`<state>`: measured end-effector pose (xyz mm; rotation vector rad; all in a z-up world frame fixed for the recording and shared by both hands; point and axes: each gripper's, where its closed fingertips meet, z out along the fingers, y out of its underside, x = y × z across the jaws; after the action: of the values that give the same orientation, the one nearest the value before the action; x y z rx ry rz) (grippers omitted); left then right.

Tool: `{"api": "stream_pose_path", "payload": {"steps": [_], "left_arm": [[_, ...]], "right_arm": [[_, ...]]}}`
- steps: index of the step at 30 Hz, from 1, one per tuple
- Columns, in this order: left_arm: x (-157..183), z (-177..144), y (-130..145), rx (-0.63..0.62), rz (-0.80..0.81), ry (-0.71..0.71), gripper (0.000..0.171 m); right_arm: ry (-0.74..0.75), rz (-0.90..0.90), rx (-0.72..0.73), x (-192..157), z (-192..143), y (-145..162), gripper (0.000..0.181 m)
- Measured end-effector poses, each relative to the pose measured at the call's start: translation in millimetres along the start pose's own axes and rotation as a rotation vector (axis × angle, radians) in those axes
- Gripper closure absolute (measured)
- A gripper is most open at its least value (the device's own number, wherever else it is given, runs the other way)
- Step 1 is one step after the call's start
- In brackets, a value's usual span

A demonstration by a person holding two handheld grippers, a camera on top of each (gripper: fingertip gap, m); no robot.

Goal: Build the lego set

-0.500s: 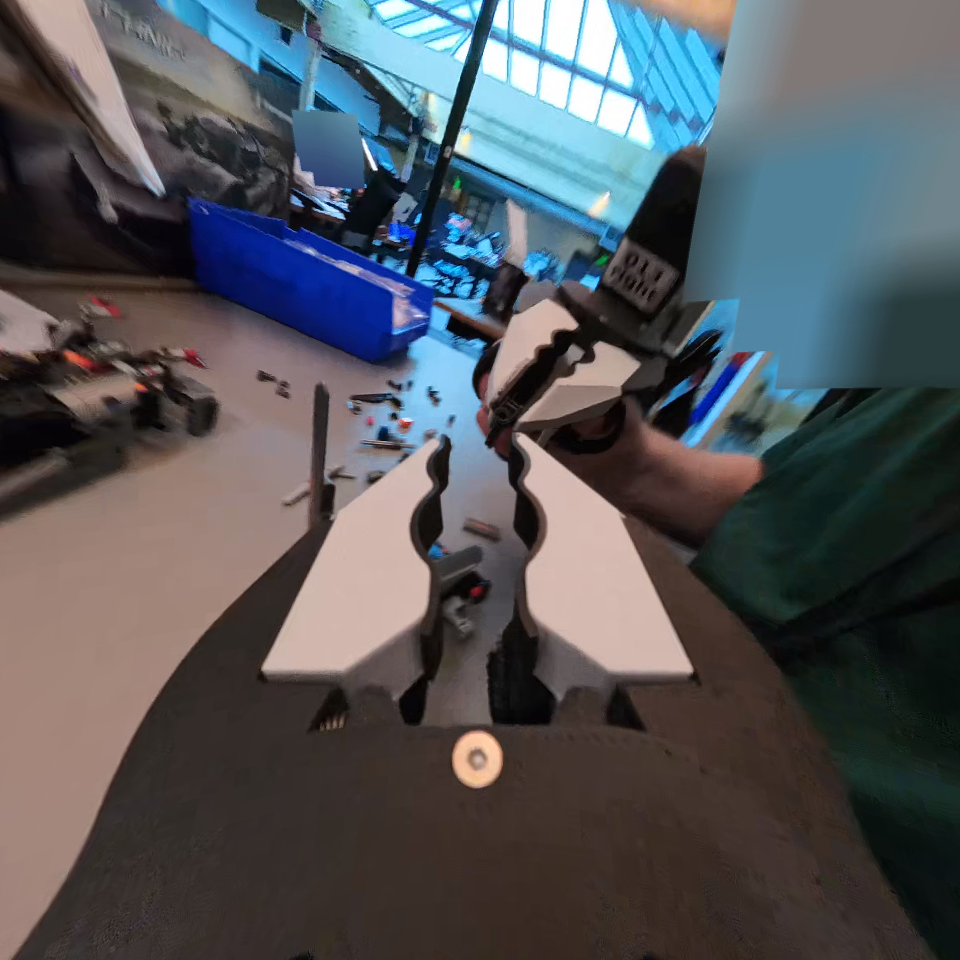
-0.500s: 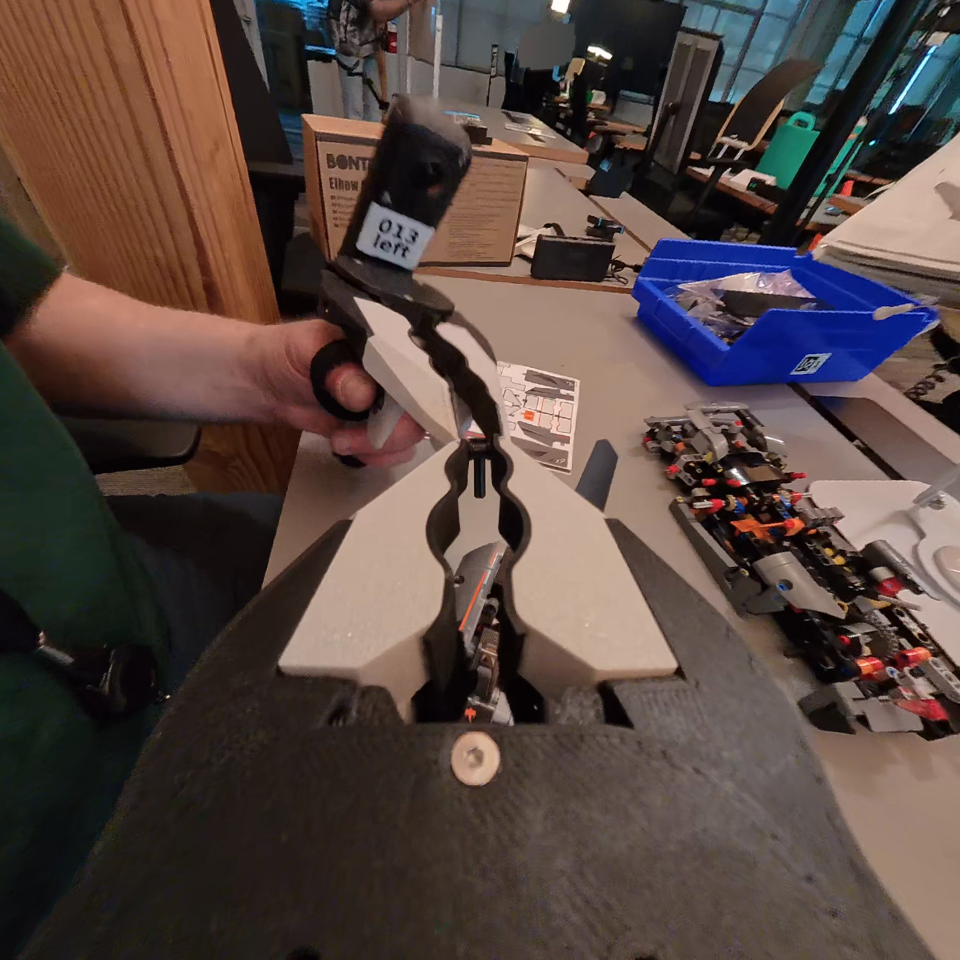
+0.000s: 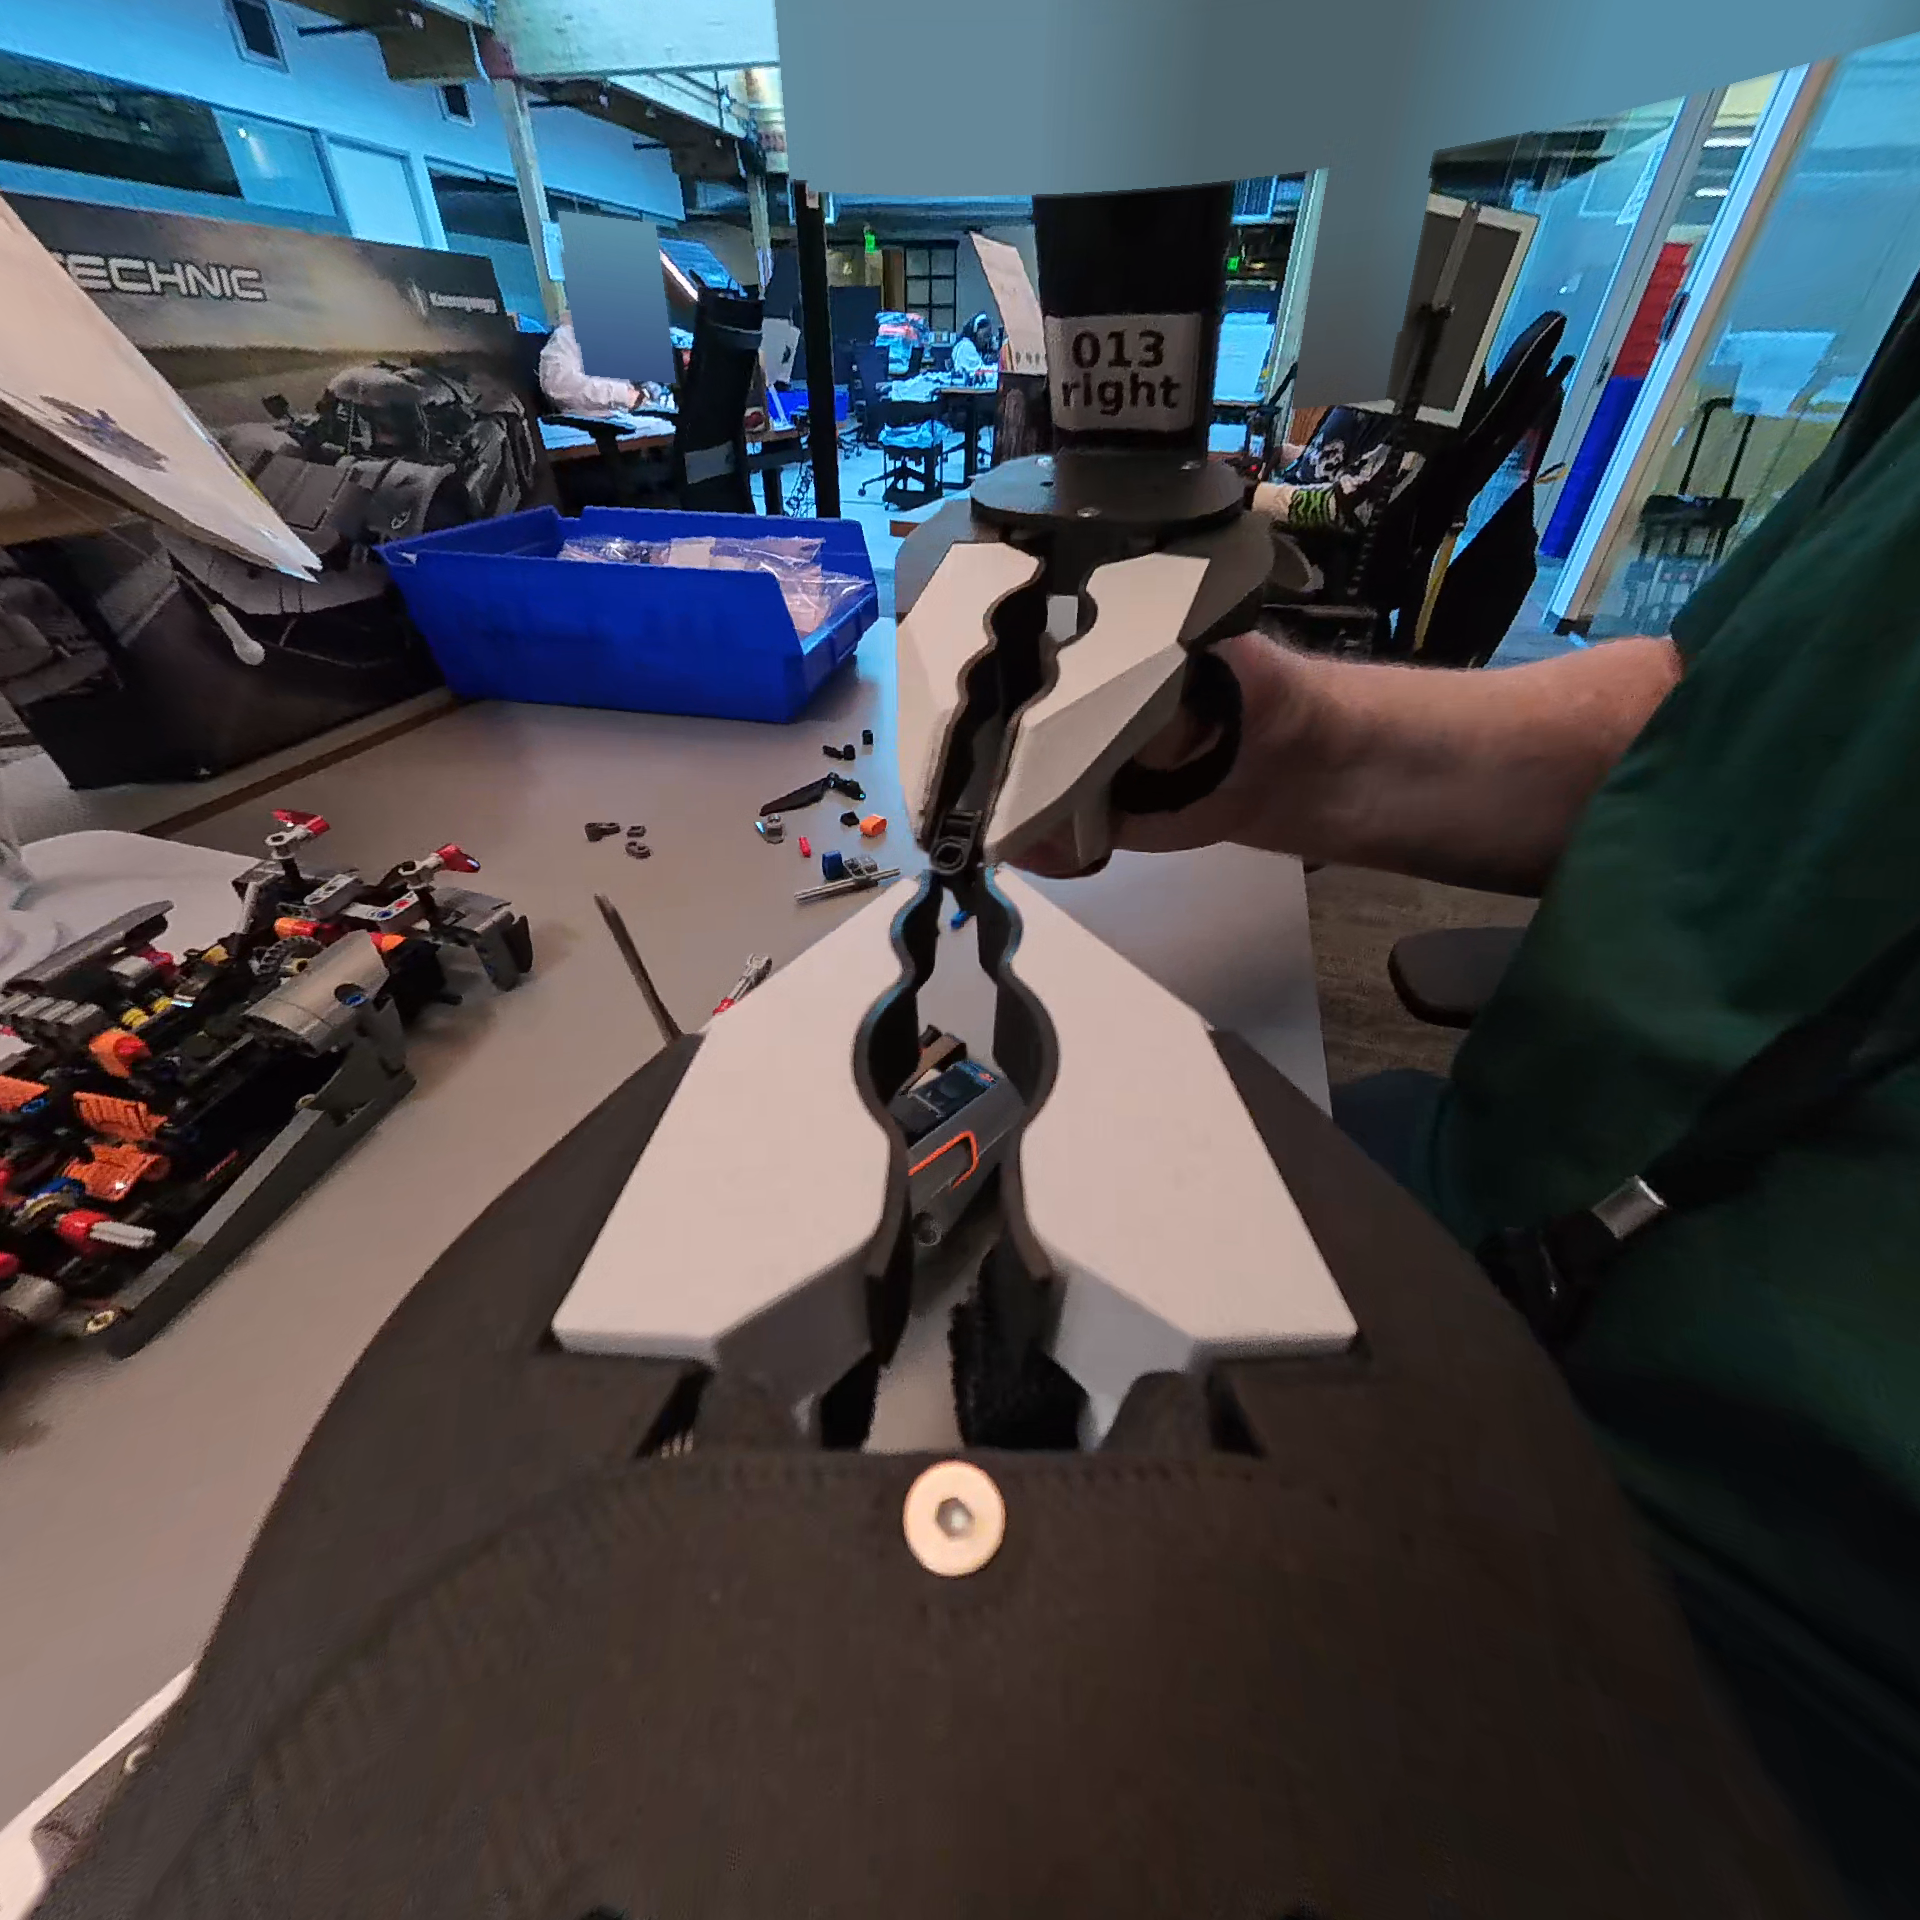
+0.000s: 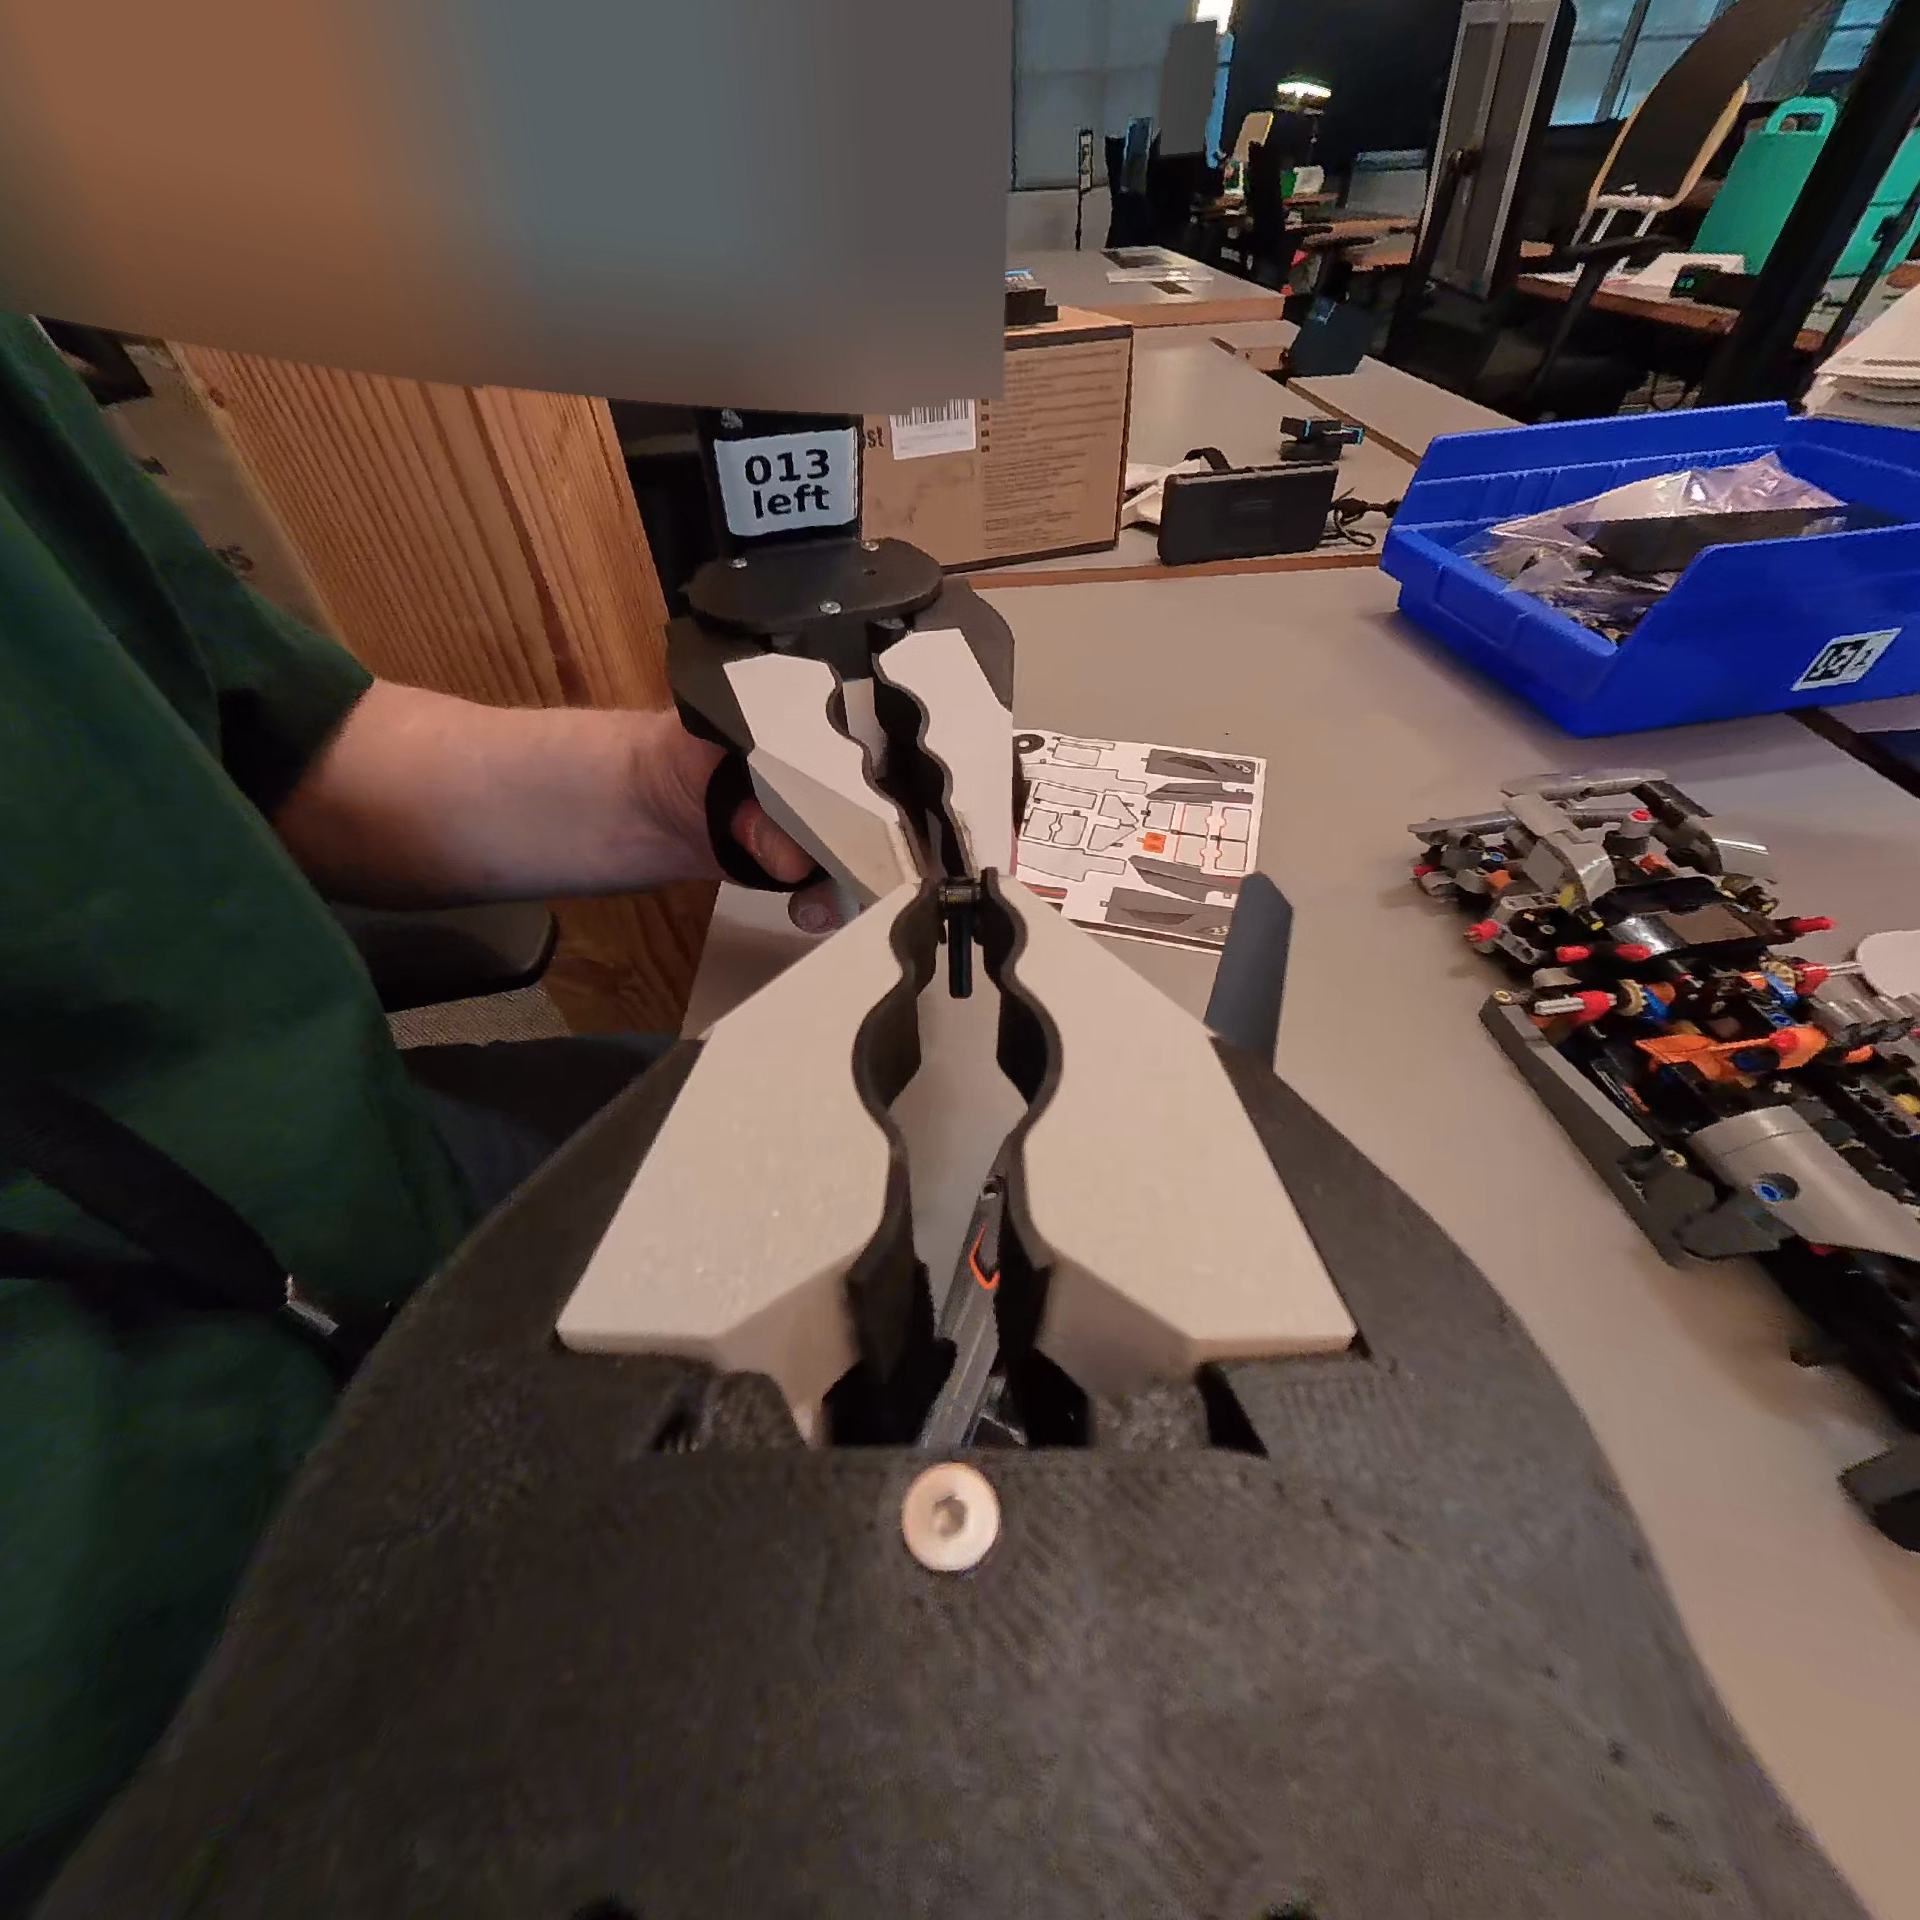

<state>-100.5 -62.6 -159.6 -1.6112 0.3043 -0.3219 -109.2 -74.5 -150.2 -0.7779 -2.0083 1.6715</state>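
Note:
A small black pin (image 4: 958, 951) is held up in the air over the grey table (image 4: 1403, 810). My right gripper (image 4: 961, 896) is shut on its shaft. My left gripper (image 3: 951, 891) faces it tip to tip, and its fingers are pinched on the pin's ringed end (image 3: 948, 854). The left gripper shows opposite in the right wrist view (image 4: 948, 864), and the right gripper shows opposite in the left wrist view (image 3: 961, 836). The half-built black, grey and orange lego car (image 4: 1683, 997) lies on the table off to the side; it also shows in the left wrist view (image 3: 208, 1039).
A grey and orange lego panel (image 3: 951, 1132) lies on the table under the grippers. Loose small pieces (image 3: 831, 831) lie beyond, before a blue bin (image 3: 623, 634). A sticker sheet (image 4: 1143, 831) and a dark blade piece (image 4: 1252, 966) lie nearby. The person's arm and green shirt (image 3: 1714, 935) are close. Only a small space, under 4 cm, lies between the two pairs of fingers. From either gripper's tips it is about 7 centimeters to the dark blade piece (image 4: 1252, 966).
The two grippers have come together tip to tip and now point straight at each other. My left gripper's fingers have closed from open. The right gripper still holds the black pin.

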Motion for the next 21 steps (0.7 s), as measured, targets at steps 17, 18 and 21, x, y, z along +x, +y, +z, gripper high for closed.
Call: {"api": "stream_pose_path", "payload": {"steps": [17, 18, 21], "left_arm": [[-1.6, -2.4, 4.9, -0.003, 0.039, 0.023, 0.168], [-0.9, -2.1, 6.0, -0.011, 0.046, 0.026, 0.168], [-1.6, -2.1, 8.8, -0.027, 0.060, 0.024, 0.168]], "right_arm": [[0.052, -0.053, -0.116, 1.1, 0.6, 5.9, 0.175], [0.054, -0.058, -0.124, 0.6, 0.6, 6.1, 0.176], [0.061, -0.057, -0.156, 1.0, 1.5, 9.4, 0.176]]}}
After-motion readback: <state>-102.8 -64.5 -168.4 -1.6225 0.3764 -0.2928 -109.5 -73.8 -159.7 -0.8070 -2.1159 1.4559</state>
